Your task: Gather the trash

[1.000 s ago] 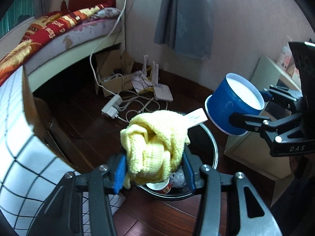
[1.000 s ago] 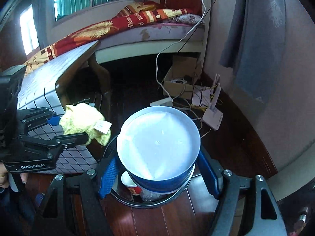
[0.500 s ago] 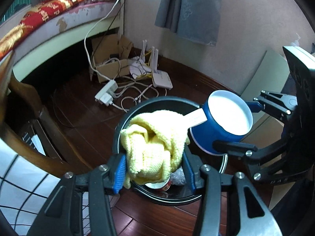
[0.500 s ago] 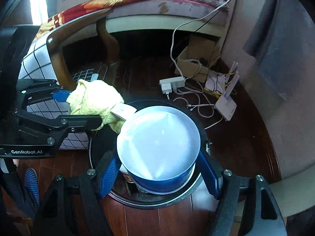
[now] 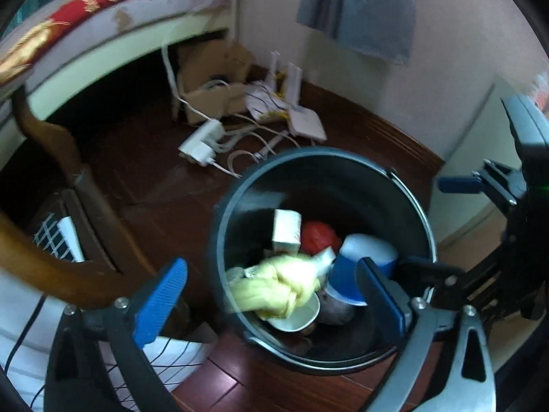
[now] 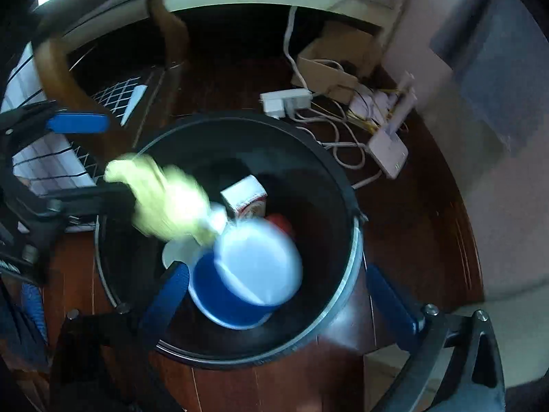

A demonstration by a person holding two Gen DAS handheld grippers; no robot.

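both wrist views above bin (image 5: 405, 185)

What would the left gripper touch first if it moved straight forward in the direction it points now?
Probably the yellow cloth inside the black trash bin. The open left gripper points down into the bin, and the cloth lies between its fingers on a white cup. Depth is unclear.

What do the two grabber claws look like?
The left gripper and the right gripper look alike: black metal frames with silver screws, each ending in two flat fingers covered by bright blue ribbed pads. The arms behind them are angular black links. No cables or sleeves show.
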